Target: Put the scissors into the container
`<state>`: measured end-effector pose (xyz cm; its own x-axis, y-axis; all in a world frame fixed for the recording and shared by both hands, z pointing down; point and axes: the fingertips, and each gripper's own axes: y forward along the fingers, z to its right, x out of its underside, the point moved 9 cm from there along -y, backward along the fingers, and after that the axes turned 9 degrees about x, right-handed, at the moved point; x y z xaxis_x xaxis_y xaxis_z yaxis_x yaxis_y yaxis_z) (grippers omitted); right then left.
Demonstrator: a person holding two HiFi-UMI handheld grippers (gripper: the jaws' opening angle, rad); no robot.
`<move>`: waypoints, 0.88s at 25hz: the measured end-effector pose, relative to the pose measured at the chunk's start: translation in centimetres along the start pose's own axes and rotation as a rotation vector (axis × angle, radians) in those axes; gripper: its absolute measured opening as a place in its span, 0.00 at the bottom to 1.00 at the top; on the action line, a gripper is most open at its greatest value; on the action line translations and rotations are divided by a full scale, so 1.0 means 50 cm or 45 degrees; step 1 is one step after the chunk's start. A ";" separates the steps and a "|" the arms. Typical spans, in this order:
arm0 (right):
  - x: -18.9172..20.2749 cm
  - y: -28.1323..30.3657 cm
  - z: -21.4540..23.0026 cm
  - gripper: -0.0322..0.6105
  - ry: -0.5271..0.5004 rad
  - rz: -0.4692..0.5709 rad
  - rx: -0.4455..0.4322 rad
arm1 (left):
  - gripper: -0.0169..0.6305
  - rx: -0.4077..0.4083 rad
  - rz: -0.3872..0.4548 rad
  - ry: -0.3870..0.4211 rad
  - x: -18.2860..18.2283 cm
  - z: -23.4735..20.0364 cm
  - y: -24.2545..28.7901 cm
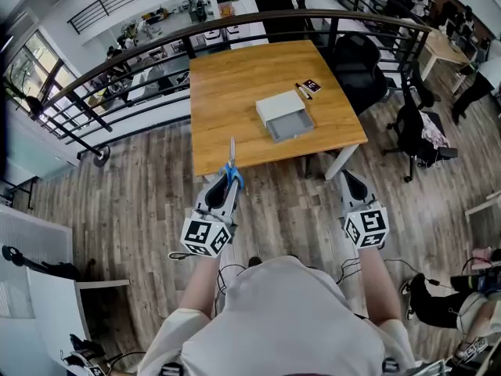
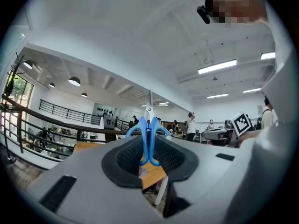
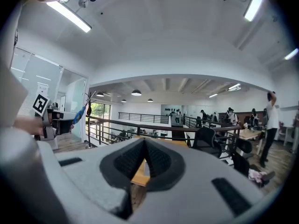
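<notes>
The scissors [image 1: 232, 168] have blue handles and a thin steel blade that points toward the table. My left gripper [image 1: 224, 191] is shut on their handles, held in the air in front of the table's near edge. In the left gripper view the blue handles [image 2: 149, 141] are pinched between the dark pads and the blade rises past them. The container [image 1: 284, 116], a grey-white open box, sits on the wooden table [image 1: 227, 92]. My right gripper [image 1: 354, 187] hangs to the right of the table leg, shut with nothing in it [image 3: 144, 158]. In its view the scissors [image 3: 80, 113] show at the far left.
A small dark card and a pen [image 1: 307, 88] lie behind the container. A black railing [image 1: 141, 61] curves round the table's far side. Black office chairs [image 1: 356, 65] stand at the right. The person stands on wooden floor [image 1: 141, 202].
</notes>
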<state>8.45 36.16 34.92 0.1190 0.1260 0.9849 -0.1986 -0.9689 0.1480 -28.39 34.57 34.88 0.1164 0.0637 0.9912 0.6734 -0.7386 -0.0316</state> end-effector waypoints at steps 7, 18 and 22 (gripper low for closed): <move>0.005 0.007 0.022 0.05 0.017 -0.018 -0.004 | 0.14 -0.011 -0.001 0.000 0.000 0.014 0.019; 0.031 0.017 0.083 0.05 -0.003 -0.024 -0.060 | 0.14 -0.068 0.010 -0.011 0.028 0.055 0.055; 0.040 0.023 0.102 0.05 -0.006 -0.031 -0.087 | 0.14 -0.096 0.012 -0.033 0.040 0.076 0.059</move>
<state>13.43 34.19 36.59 0.1292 0.1483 0.9805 -0.2613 -0.9487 0.1780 -23.40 35.05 36.29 0.1417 0.0732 0.9872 0.6152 -0.7878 -0.0299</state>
